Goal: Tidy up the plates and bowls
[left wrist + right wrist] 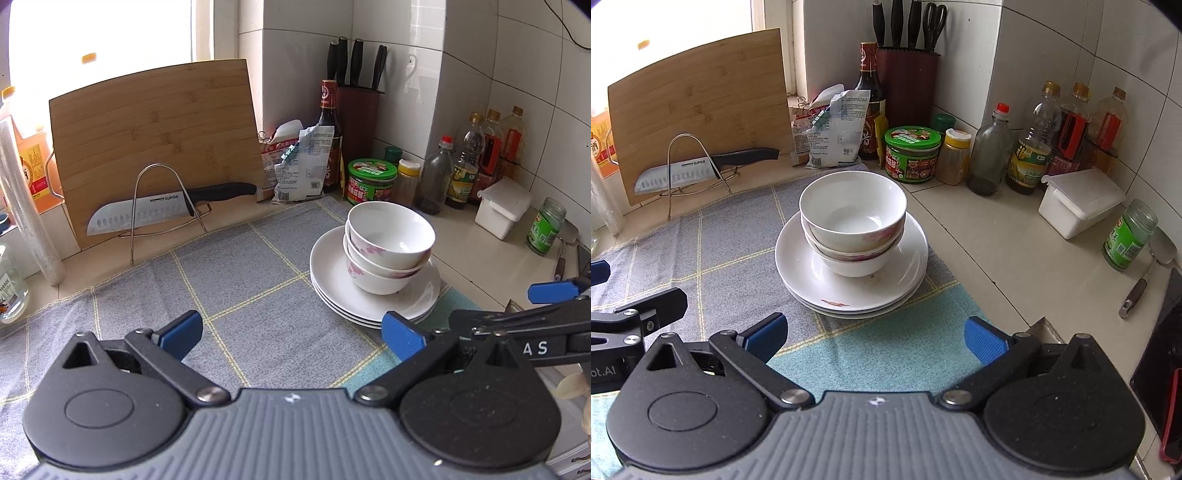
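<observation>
Three white bowls with pink flower prints (388,243) (851,225) sit nested on a stack of white plates (332,284) (798,273), all on a checked grey-blue cloth (258,280) (701,258). My left gripper (291,338) is open over the cloth, short of the stack, which lies ahead to its right. My right gripper (875,338) is open too, with nothing between its blue fingertips (984,339), and the stack stands straight ahead of it. The right gripper's fingers (552,291) show at the right edge of the left wrist view.
A bamboo cutting board (155,140) leans at the back left behind a wire rack holding a knife (147,214). Sauce bottles (1030,147), jars (912,155), a knife block (908,77), a white box (1078,203) and a green jar (1128,240) line the tiled corner.
</observation>
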### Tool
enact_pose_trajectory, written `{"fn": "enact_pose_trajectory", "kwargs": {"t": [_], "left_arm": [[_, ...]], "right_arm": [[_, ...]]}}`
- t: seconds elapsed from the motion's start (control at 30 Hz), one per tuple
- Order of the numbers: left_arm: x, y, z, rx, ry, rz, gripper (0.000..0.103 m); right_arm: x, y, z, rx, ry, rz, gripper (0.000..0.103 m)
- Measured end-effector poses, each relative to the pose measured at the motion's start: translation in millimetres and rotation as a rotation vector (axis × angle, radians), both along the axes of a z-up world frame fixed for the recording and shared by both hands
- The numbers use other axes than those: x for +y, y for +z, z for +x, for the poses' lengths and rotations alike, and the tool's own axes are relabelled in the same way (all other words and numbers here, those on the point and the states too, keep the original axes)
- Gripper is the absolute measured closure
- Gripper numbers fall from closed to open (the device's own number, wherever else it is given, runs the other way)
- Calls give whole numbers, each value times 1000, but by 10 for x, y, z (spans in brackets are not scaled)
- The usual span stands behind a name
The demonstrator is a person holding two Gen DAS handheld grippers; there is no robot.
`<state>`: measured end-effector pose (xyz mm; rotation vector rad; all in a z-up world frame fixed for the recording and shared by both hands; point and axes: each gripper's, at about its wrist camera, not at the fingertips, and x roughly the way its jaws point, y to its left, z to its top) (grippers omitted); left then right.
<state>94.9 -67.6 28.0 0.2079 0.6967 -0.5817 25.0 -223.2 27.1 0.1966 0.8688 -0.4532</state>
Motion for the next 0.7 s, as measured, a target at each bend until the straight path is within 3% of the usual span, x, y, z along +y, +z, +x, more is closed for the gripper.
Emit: {"fn": "enact_pose_trajectory", "kwargs": {"t": [0.7], "left_arm": [[52, 54, -61, -5, 11, -2, 1]], "right_arm": [[82, 68, -70, -18, -11, -14, 0]]}}
